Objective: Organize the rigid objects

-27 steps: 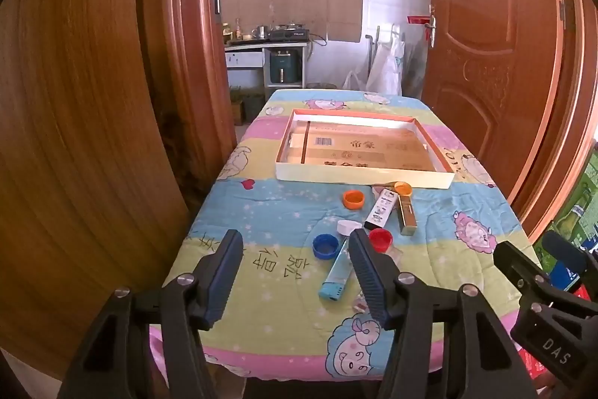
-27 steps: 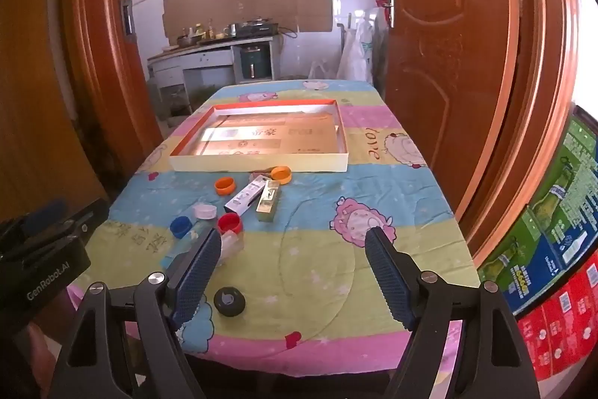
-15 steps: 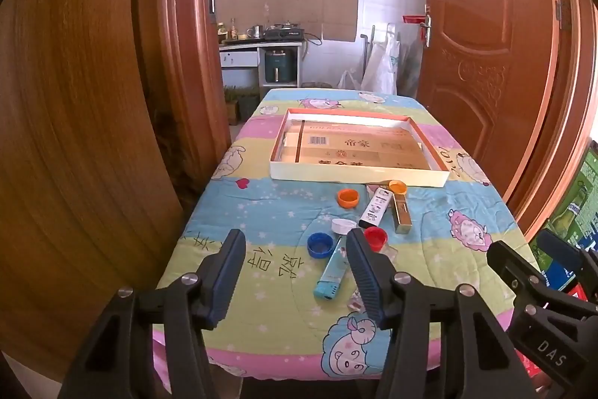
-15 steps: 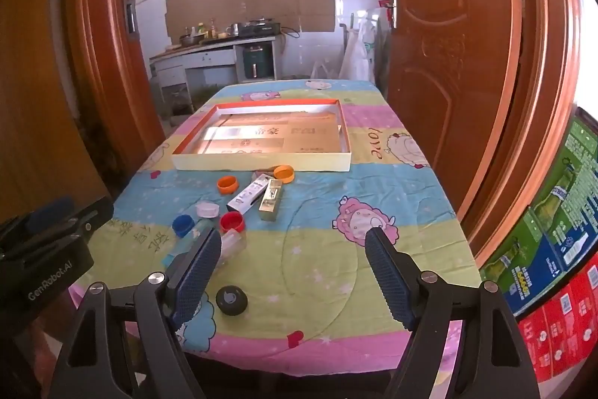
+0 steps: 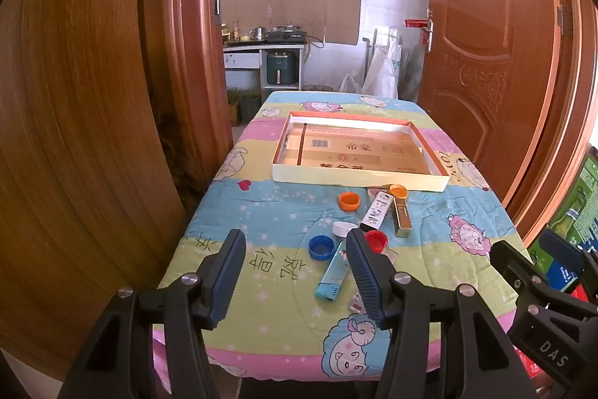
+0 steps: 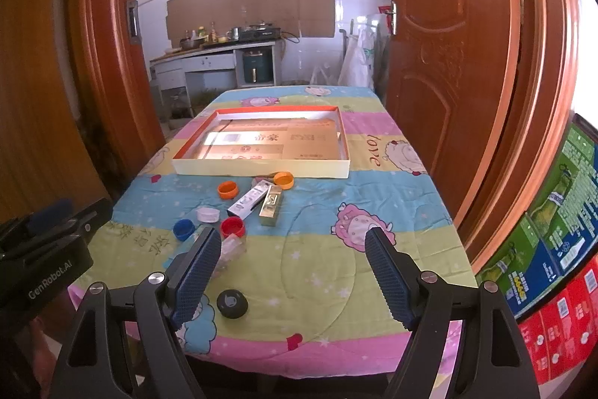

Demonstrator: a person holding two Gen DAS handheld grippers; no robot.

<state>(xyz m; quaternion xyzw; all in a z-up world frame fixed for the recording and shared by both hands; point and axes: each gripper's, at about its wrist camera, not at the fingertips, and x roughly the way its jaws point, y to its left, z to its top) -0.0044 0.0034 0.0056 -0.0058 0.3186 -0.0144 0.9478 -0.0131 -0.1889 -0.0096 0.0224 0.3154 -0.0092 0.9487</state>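
A shallow cardboard tray (image 5: 358, 181) (image 6: 261, 170) with an orange rim lies mid-table. In front of it lie two orange caps (image 5: 349, 201) (image 6: 283, 180), a white box (image 5: 376, 214), a gold box (image 6: 271, 205), a white cap (image 5: 344, 229), a red cap (image 6: 231, 227), a blue cap (image 5: 320, 246) and a light blue lighter (image 5: 332, 272). A black cap (image 6: 231, 303) sits near the front edge. My left gripper (image 5: 295, 251) hovers open above the near edge, nothing between its fingers. My right gripper (image 6: 289, 249) is open and empty too, beside it on the right.
The table wears a striped cartoon cloth (image 6: 373, 242). Wooden doors stand close on the left (image 5: 93, 137) and right (image 6: 448, 81). Stacked drink cartons (image 6: 553, 230) stand at the right. A kitchen counter (image 5: 261, 43) lies beyond the far end.
Both grippers have drawn back a little from the table, so more of its near edge shows. Nothing on the table has moved, and the jaws stand the same.
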